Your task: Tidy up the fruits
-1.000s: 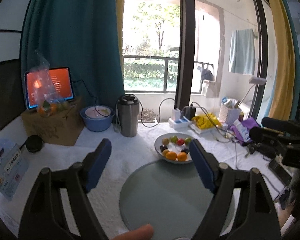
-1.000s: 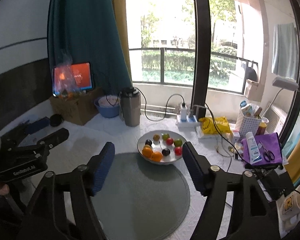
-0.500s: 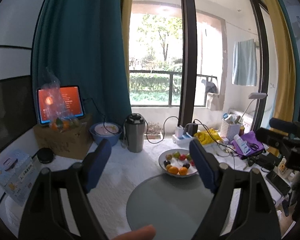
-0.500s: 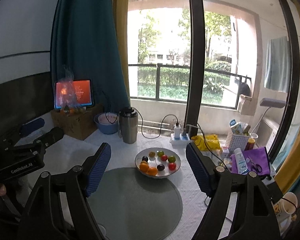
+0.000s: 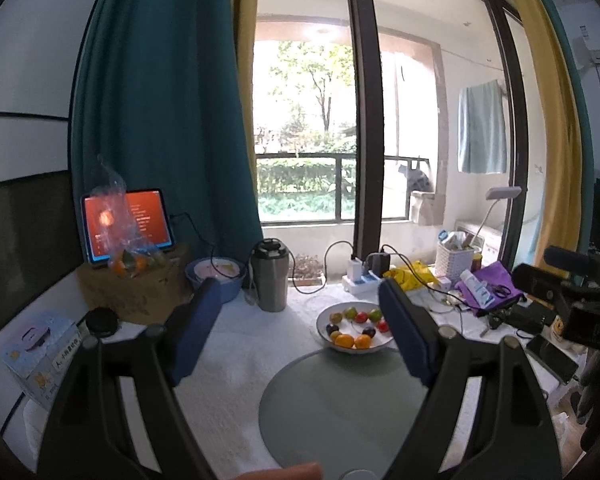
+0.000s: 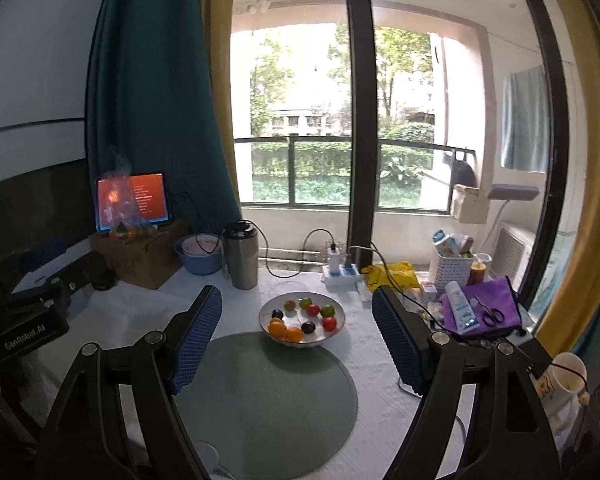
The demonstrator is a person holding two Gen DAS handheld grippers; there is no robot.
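Fruits (image 6: pixel 302 320) lie together in a shallow grey bowl (image 6: pixel 337 326) on my white-covered table (image 6: pixel 140 312), toward its far side and just beyond the round grey-green mat (image 6: pixel 268 396) that sits near the front edge. In the bowl I can count two oranges at the near rim, two dark plums, a couple of red ones, green ones and a brownish one at the back.

My left gripper (image 5: pixel 300 332) hangs above the mat with its blue pads spread wide and nothing between them; through its camera the bowl (image 5: pixel 324 322) sits close to the right pad. My right gripper (image 6: pixel 296 334) is likewise spread wide; its jaws have just been opening, and no fruit sits between them, the bowl only showing in the gap farther off. Neither tool touches the bowl or the fruit.

Along the far edge of the table stand a steel flask (image 6: pixel 242 258), a blue basin (image 6: pixel 198 256) to its left, and a cardboard box (image 6: pixel 140 258) at the far left corner carrying a tablet (image 6: pixel 132 200) with a red screen and a clear bag of oranges (image 6: pixel 122 216). A white power strip (image 6: pixel 342 274) lies at the far edge behind the bowl. Toward the right edge are a white basket (image 6: pixel 452 262), a purple pouch (image 6: pixel 488 312) with a tube and scissors on it, and a mug (image 6: pixel 562 378).
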